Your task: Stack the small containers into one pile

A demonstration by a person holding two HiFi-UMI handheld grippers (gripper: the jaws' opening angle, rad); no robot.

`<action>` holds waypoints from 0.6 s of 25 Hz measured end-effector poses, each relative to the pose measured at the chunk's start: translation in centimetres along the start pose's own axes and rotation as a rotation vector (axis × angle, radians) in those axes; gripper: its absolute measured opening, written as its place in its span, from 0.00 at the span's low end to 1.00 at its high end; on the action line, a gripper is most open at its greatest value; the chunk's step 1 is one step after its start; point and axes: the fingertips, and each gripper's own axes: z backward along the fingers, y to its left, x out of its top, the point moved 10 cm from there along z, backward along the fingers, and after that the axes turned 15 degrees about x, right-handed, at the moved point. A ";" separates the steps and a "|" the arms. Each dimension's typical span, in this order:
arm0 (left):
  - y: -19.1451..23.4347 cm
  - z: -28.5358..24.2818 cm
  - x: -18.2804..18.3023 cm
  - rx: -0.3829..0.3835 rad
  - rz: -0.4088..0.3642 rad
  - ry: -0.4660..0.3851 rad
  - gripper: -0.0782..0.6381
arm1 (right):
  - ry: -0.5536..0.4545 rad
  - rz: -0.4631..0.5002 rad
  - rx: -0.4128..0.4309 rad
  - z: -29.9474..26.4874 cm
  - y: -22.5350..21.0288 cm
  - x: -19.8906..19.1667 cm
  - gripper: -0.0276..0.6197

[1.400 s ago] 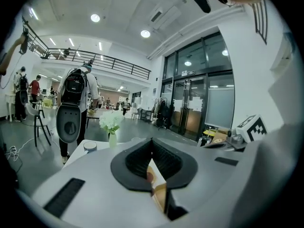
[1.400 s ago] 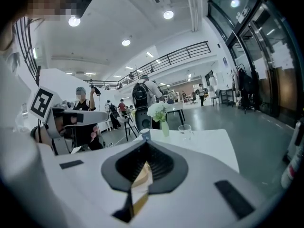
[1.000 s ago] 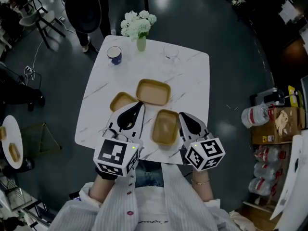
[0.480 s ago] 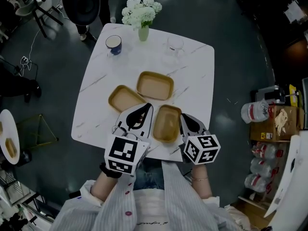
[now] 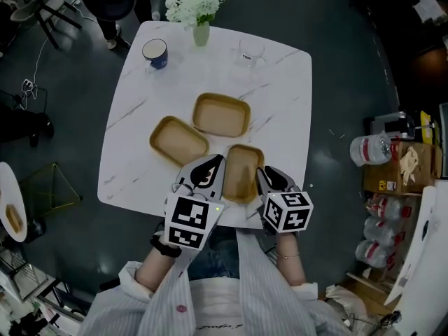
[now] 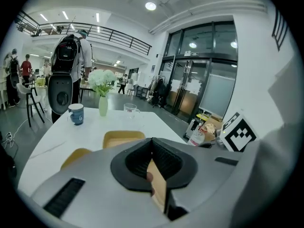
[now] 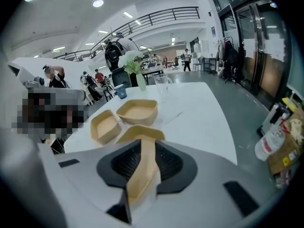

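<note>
Now right gripper (image 5: 262, 174) jaws just opened astride container (image 5: 243, 168) (left gripper (image 5: 220, 161) clamps it).

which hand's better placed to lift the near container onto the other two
Left, probably: the left gripper looks shut on the near container by its rim, while the right gripper has just been opening its jaws, with the rim loose between them.

The nearest container (image 5: 242, 173) has its near corners hidden behind the left gripper (image 5: 215, 162) and right gripper (image 5: 262, 173).
</note>
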 end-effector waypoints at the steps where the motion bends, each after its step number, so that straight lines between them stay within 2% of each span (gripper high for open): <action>1: 0.0 -0.2 -0.2 -0.001 -0.002 0.008 0.13 | 0.010 -0.005 -0.011 -0.1 -0.1 -0.3 0.18; 5: 0.0 -0.8 -1.0 -0.001 -0.019 0.034 0.13 | 0.039 -0.044 -0.041 -0.7 -0.9 -1.4 0.23; 15: 0.8 -1.5 -2.2 -0.011 -0.017 0.072 0.13 | 0.130 -0.131 -0.059 -2.4 -2.2 -3.6 0.23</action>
